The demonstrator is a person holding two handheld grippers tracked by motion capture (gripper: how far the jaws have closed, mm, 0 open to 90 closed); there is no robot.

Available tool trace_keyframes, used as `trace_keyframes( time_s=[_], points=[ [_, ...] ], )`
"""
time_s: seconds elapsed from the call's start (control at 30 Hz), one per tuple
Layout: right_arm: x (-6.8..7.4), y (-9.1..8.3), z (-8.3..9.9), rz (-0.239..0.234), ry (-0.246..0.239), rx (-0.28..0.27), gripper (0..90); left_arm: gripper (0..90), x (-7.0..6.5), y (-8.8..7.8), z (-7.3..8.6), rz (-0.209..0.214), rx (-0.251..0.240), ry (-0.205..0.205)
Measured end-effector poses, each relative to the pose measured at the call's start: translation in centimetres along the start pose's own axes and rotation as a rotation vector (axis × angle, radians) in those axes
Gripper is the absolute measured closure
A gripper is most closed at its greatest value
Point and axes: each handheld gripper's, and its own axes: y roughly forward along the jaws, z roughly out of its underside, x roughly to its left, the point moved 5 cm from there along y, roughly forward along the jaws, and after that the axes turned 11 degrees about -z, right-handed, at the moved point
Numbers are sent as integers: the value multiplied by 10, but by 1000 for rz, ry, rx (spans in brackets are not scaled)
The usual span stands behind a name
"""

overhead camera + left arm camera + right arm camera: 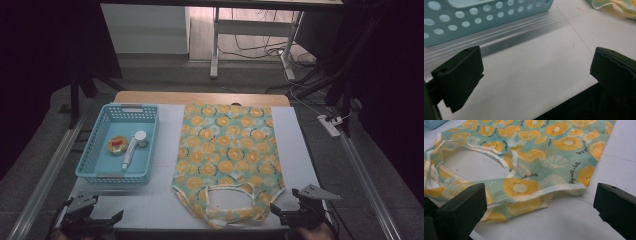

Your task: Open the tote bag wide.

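Both grippers sit at the near edge of the white table (160, 200), and both are wide open with nothing between the jaws. The left gripper (92, 220) hovers at the near left corner, just in front of the blue basket (90, 160), which holds a small round tin (117, 145) and a white tube (131, 150). The right gripper (295, 210) is at the near right, just beside the near right corner of the apron (227, 150). That apron, teal with orange fruit slices, lies spread flat in the middle of the table, its pale-edged neck loop (225, 192) at the near end. In the right gripper view the apron's hem (559, 191) lies just beyond the spread jaws, untouched.
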Motion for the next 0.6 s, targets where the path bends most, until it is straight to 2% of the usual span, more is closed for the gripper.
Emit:
trace_keyframes(
  time_s=[0.6],
  points=[
    [0, 1, 0, -7, -1, 8, 0, 0, 0, 1, 0, 11, 11, 1]
  ],
)
